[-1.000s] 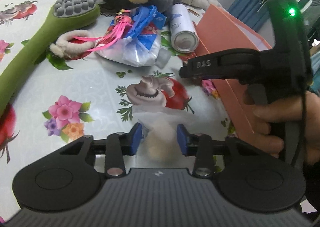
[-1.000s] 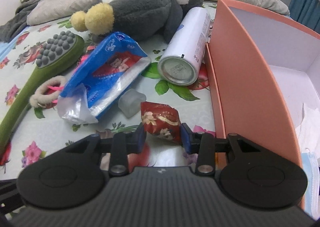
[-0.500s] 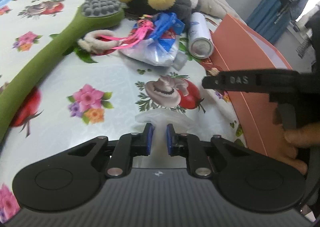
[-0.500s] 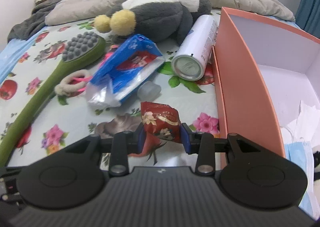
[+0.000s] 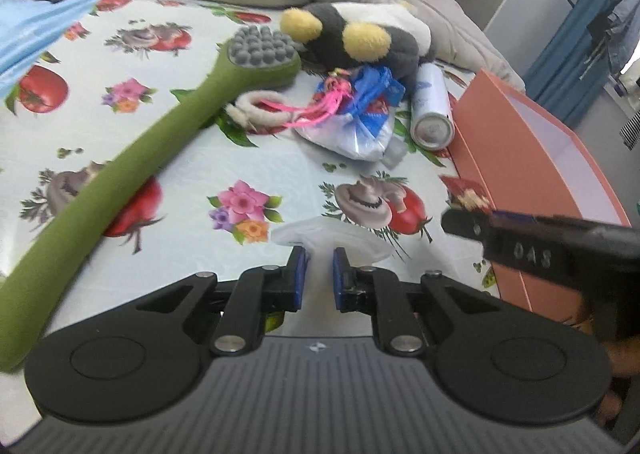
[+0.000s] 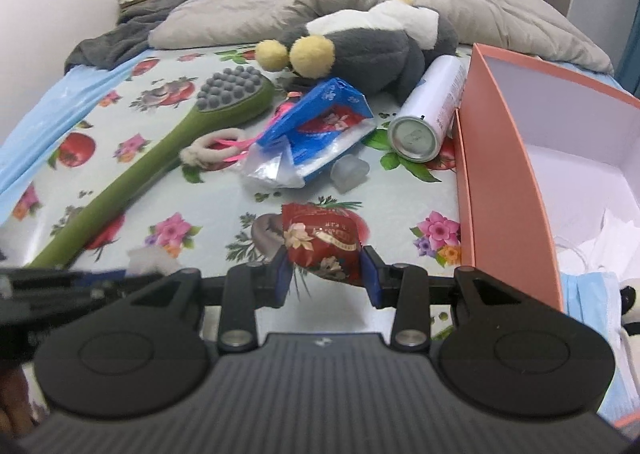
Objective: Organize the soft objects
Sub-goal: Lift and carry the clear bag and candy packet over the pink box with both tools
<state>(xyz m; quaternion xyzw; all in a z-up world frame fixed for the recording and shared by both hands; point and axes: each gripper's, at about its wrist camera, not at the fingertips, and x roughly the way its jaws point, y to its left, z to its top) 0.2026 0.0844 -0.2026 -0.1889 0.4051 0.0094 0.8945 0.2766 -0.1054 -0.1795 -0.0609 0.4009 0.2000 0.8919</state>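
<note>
My left gripper point(image 5: 319, 270) is shut on a clear plastic packet point(image 5: 328, 236) with something pale inside; the packet sticks out past the blue pads, lifted off the flowered cloth. My right gripper point(image 6: 325, 274) is shut on a red snack packet point(image 6: 320, 242), held above the cloth just left of the pink box point(image 6: 504, 157). In the left wrist view the right gripper point(image 5: 464, 221) and its red packet point(image 5: 466, 191) show at the right. A grey and yellow plush toy point(image 6: 360, 49) lies at the back.
On the cloth lie a long green massage brush point(image 5: 160, 149), a fluffy hair tie with pink ribbon point(image 5: 260, 109), a blue tissue pack point(image 6: 320, 129), a small clear cap point(image 6: 348, 171) and a white spray can point(image 6: 428, 109). The box holds white tissue and a blue mask point(image 6: 592, 286). Bedding is piled behind.
The left jaws have closed on the clear packet and lifted it. Both grippers have risen and drawn back from the pile. The right gripper has kept the red packet.
</note>
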